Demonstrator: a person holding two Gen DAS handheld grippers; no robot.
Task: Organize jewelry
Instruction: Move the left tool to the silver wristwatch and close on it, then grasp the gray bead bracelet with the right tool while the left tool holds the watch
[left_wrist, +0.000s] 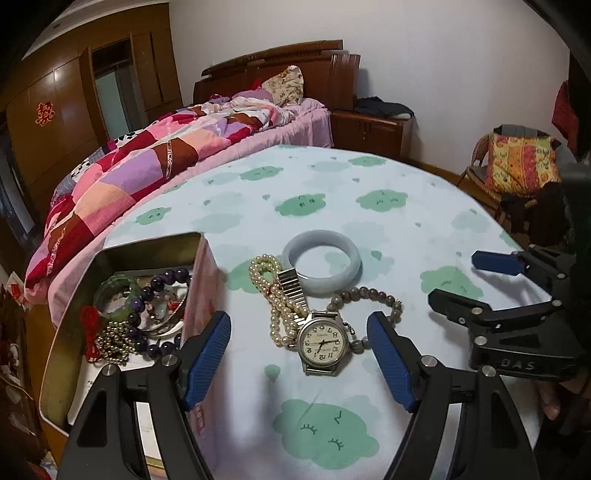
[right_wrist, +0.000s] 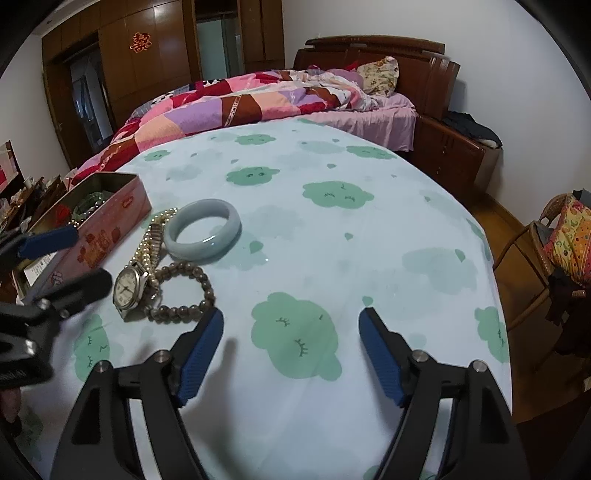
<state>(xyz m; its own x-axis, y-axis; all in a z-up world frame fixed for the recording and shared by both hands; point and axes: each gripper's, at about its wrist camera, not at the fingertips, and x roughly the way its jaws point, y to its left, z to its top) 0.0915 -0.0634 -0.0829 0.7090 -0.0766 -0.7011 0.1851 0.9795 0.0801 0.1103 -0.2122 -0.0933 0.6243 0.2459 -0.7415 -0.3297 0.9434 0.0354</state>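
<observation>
Here both grippers' jaws gape empty, the watch (left_wrist: 320, 341) seemingly touching the bangle (left_wrist: 322, 264) beside the tin (left_wrist: 201, 280).

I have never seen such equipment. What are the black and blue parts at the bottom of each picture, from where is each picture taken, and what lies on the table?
They are two hand-held grippers with blue pads; a person holds one in each hand. Each picture comes from a camera on one gripper, looking along its fingers. The left gripper and the right gripper are both open and hold nothing. On the table with a cloud-pattern cloth lie a watch, a pale bangle, a pearl strand and a brown bead bracelet. The open tin on the left already holds other jewelry.
</observation>
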